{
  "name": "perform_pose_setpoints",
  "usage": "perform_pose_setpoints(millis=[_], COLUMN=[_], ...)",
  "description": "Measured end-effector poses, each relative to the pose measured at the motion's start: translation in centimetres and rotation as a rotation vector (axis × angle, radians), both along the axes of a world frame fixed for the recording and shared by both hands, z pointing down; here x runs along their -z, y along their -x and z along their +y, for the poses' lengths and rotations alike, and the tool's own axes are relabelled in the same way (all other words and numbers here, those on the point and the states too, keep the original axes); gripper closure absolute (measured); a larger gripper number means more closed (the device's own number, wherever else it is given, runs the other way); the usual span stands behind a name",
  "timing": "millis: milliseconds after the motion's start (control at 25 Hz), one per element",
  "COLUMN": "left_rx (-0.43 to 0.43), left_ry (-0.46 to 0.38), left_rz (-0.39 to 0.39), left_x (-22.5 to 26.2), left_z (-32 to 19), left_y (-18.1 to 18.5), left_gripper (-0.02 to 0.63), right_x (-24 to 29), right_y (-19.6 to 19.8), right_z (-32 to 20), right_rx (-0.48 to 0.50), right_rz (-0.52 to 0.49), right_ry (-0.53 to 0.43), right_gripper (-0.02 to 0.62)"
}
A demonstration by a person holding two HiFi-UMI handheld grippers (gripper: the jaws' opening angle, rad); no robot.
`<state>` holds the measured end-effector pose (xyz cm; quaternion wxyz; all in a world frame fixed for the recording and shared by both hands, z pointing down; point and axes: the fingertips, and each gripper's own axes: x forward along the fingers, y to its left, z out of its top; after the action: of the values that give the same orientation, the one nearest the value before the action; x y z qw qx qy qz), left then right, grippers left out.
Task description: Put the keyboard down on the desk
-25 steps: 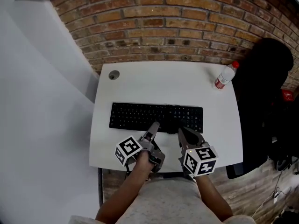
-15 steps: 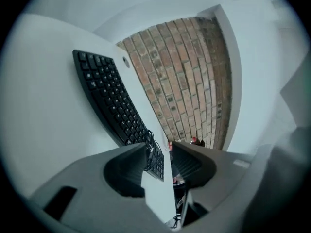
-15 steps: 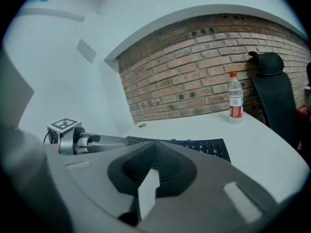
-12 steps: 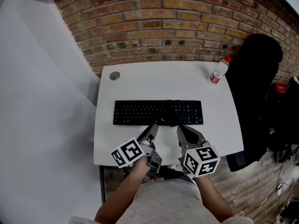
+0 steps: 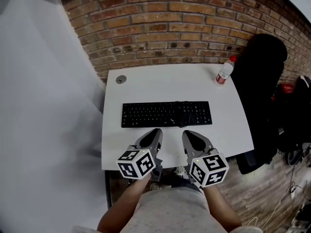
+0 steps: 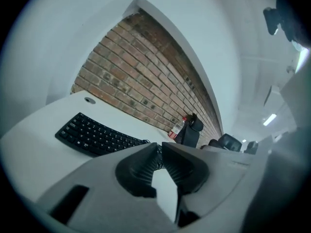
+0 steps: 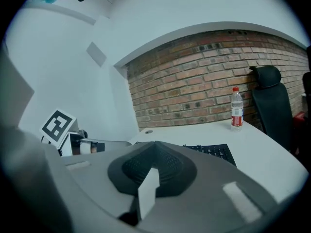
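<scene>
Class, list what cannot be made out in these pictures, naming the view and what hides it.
- Water bottle, head view: the label print is too small to read.
- Keyboard, head view: the key legends are too small to read. In the right gripper view it is mostly hidden behind the right gripper.
- Black chair, head view: too dark to show detail, and the desk covers part of it.

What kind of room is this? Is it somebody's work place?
Probably an office or study room: a black keyboard lies on a white desk, a black office chair stands beside it, and a brick wall is behind.
</scene>
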<state>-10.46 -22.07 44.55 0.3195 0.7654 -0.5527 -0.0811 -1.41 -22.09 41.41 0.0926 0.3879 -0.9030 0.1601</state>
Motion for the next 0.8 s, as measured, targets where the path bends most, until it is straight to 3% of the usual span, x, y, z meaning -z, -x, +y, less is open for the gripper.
perform_pose_setpoints(millis=[240, 800], left_rx=[-0.074, -0.114], left_ry=[-0.068, -0.095], left_rz=[-0.203, -0.236], left_x=[1.1, 1.0], left_z=[1.1, 1.8], left_y=[-0.5, -1.5], left_gripper=[0.612, 0.612], right_x=[0.8, 0.8], right_y=[0.1, -0.4], right_z=[1.1, 2.0], right_rx=[-0.013, -0.021], right_rz=[0.011, 0.017], right_ry=[-0.030, -0.048], right_gripper=[0.588, 0.588])
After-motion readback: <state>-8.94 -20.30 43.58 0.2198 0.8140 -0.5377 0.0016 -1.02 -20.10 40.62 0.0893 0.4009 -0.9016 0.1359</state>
